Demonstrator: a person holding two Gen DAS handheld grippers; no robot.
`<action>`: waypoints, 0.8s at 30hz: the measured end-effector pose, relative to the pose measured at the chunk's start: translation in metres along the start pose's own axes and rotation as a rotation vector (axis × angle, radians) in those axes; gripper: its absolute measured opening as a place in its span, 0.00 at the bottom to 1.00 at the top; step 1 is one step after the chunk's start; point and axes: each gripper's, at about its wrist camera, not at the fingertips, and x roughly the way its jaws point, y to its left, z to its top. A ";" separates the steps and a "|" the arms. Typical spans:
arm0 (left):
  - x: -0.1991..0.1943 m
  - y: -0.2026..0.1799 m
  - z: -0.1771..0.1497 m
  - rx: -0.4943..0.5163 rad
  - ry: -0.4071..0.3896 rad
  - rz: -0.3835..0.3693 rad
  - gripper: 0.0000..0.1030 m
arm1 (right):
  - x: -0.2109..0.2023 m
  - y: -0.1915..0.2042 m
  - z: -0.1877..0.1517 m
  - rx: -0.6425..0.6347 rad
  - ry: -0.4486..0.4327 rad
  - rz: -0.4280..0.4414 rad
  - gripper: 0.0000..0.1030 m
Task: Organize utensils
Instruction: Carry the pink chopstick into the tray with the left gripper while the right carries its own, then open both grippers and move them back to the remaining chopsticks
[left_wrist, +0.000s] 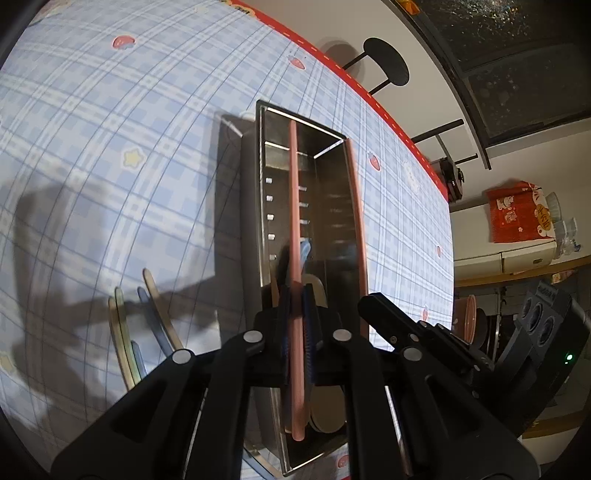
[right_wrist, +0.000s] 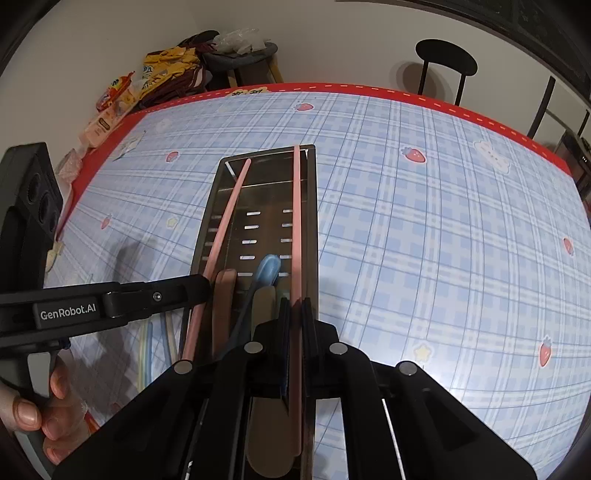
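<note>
L gripper (left_wrist: 295, 325), nearest the lens in the left wrist view, is clamped on a pink chopstick (left_wrist: 294, 206); pads pinch it approx. mid-shaft, tip reaching to the far end of the metal utensil tray (left_wrist: 263, 192). R gripper (right_wrist: 293, 325) is likewise closed on the second pink chopstick (right_wrist: 296, 221), which lies along the tray's right wall. Both sticks sit over or inside the tray, roughly parallel to its long axis. Tray already holds a blue spoon (right_wrist: 267, 269) plus tan and brown utensils near the grippers. Outside the tray, to its left, several pastel sticks (left_wrist: 127, 343) lie loose on the plaid tablecloth (left_wrist: 110, 166). Step in hand, judged: depositing the pink pair. Next move req.: lower both sticks till they rest on the tray floor, then open jaws and lift clear w/o dragging. Caution: the left stick's rear end overlaps other utensils, so it may settle tilted.
</note>
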 end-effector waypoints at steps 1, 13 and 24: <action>-0.002 -0.002 0.001 0.008 -0.005 0.003 0.17 | -0.002 0.002 0.001 -0.007 -0.008 -0.014 0.09; -0.078 -0.013 0.007 0.184 -0.163 0.091 0.89 | -0.057 0.019 -0.012 -0.022 -0.122 -0.084 0.87; -0.138 0.007 -0.027 0.291 -0.218 0.246 0.94 | -0.090 0.044 -0.048 0.012 -0.172 -0.107 0.94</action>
